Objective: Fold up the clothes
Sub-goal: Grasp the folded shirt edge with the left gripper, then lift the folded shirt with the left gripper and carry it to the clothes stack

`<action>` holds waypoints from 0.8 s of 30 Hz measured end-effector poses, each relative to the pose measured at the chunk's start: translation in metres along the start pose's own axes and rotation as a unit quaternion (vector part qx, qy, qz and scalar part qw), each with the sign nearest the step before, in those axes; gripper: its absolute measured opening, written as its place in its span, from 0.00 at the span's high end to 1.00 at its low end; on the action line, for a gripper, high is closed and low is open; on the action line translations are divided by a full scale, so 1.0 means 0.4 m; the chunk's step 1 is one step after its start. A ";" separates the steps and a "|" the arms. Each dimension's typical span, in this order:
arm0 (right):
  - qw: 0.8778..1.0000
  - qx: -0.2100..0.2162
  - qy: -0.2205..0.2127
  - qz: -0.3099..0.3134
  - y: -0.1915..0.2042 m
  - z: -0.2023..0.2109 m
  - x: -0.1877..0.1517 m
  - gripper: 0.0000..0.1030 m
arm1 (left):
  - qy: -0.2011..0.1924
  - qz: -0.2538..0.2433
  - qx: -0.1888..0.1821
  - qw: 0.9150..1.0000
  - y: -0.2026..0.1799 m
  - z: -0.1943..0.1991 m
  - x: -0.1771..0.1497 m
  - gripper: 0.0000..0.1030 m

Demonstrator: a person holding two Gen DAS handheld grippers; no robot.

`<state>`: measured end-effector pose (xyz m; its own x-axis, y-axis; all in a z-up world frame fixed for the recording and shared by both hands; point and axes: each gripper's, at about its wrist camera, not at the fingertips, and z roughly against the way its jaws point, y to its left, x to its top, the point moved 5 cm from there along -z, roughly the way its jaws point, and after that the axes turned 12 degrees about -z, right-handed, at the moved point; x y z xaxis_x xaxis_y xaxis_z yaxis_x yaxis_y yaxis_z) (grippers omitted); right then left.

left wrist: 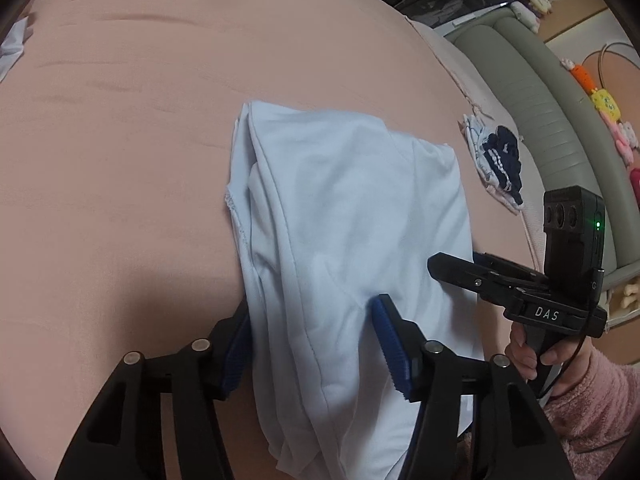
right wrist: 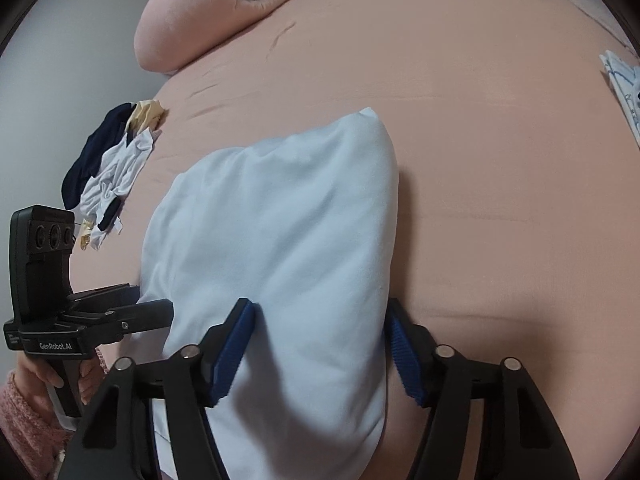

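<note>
Your left tongs straddled the near edge of the pale blue garment, blue pads either side of a bunched fold; whether they pinched it I cannot tell. Your right tongs straddled the same garment's other near corner, grip equally unclear. That garment lay folded on the pink bed. Further off sat a small clothes pile and a pink pillow.

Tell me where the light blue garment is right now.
The light blue garment lies partly folded on the pink bedsheet, between both grippers' fingers, with a small navy-and-white clothes pile beyond it.
</note>
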<state>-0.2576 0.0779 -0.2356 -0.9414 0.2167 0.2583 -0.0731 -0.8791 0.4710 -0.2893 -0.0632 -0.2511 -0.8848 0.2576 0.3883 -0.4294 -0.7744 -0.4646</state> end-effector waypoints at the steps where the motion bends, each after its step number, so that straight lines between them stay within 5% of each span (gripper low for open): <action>1: 1.000 0.006 0.000 -0.001 0.003 0.005 -0.004 0.52 | -0.001 0.006 -0.009 1.000 0.002 0.003 -0.001 0.67; 3: 1.000 0.013 -0.013 0.001 0.008 0.020 -0.014 0.71 | -0.003 0.015 -0.022 1.000 0.005 0.009 -0.003 0.81; 8: 0.999 -0.004 -0.038 0.014 0.028 0.050 -0.031 0.83 | -0.012 -0.001 -0.004 1.000 -0.023 0.022 0.001 0.86; 24: 0.989 -0.030 -0.118 0.086 0.149 0.301 -0.059 0.85 | -0.069 -0.037 0.000 0.997 -0.163 0.149 0.011 0.87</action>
<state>-0.2002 0.0717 -0.1121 -0.8390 0.1496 0.5232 0.0544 -0.9336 0.3542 -0.2542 -0.0459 -0.1717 -0.8178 0.2312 0.5271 -0.4920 -0.7561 -0.4317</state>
